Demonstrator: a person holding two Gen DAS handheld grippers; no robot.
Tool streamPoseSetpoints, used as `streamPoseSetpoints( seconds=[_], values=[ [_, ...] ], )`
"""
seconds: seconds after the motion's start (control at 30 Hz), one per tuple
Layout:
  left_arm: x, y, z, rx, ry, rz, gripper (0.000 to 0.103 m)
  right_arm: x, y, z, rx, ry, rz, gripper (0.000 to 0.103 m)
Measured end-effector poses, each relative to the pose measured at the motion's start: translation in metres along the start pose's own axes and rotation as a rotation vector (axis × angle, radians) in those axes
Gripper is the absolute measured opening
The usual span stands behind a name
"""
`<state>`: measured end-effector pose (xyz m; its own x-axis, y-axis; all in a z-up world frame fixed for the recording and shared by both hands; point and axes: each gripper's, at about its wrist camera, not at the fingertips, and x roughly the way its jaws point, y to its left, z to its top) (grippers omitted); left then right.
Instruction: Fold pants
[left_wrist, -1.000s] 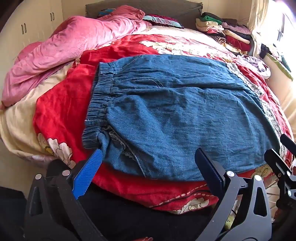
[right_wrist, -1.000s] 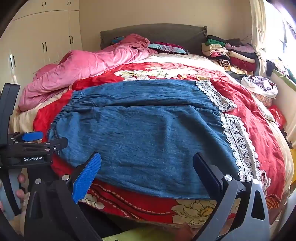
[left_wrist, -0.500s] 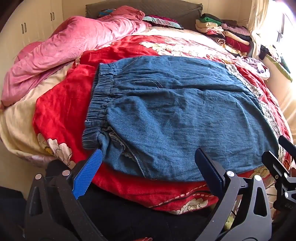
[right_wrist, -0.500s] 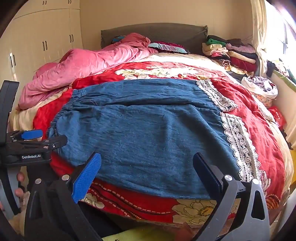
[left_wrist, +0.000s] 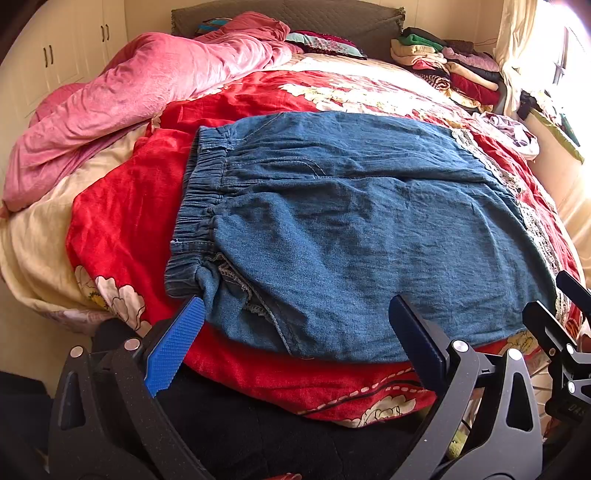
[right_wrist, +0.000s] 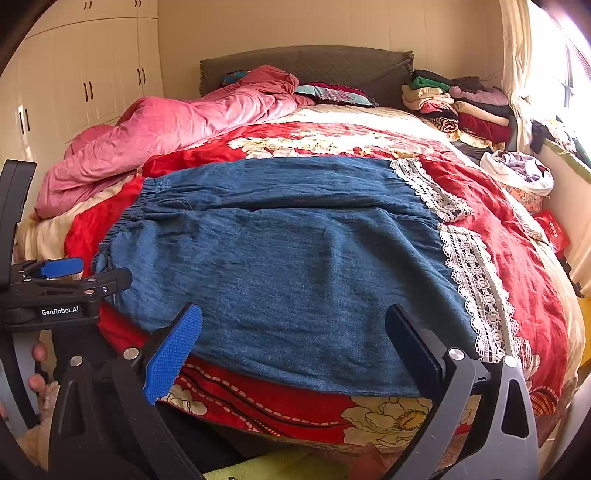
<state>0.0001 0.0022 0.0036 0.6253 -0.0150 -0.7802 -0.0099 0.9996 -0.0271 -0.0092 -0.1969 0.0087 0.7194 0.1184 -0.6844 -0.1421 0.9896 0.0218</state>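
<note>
Blue denim pants (left_wrist: 351, 229) lie flat across a red floral bedspread (left_wrist: 122, 221), long axis running left to right, waistband toward the left gripper (left_wrist: 295, 332), lace hems toward the right gripper (right_wrist: 293, 332). Both grippers hover spread and empty at the near edge.

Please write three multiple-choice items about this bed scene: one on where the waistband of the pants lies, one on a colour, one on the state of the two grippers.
1. The elastic waistband of the denim pants lies toward:
A. the pink quilt
B. the window
C. the headboard

2. The trim on the leg hems is:
A. yellow
B. white lace
C. black

3. The left gripper and right gripper are:
A. both shut on denim
B. one shut
C. both open, holding nothing

Answers: 1 A, the gathered band faces the quilt side. 2 B, pale openwork lace edges both hems. 3 C, the fingers stand wide apart before the near edge.
</note>
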Motion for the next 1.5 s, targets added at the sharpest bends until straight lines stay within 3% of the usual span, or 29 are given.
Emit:
streamPoseSetpoints(
  seconds=[1.5],
  values=[
    [0.0015, 0.0031, 0.0021, -0.007, -0.006, -0.004, 0.094, 0.0066, -0.0017, 0.0041, -0.002, 0.014, -0.010, 0.099]
  ],
)
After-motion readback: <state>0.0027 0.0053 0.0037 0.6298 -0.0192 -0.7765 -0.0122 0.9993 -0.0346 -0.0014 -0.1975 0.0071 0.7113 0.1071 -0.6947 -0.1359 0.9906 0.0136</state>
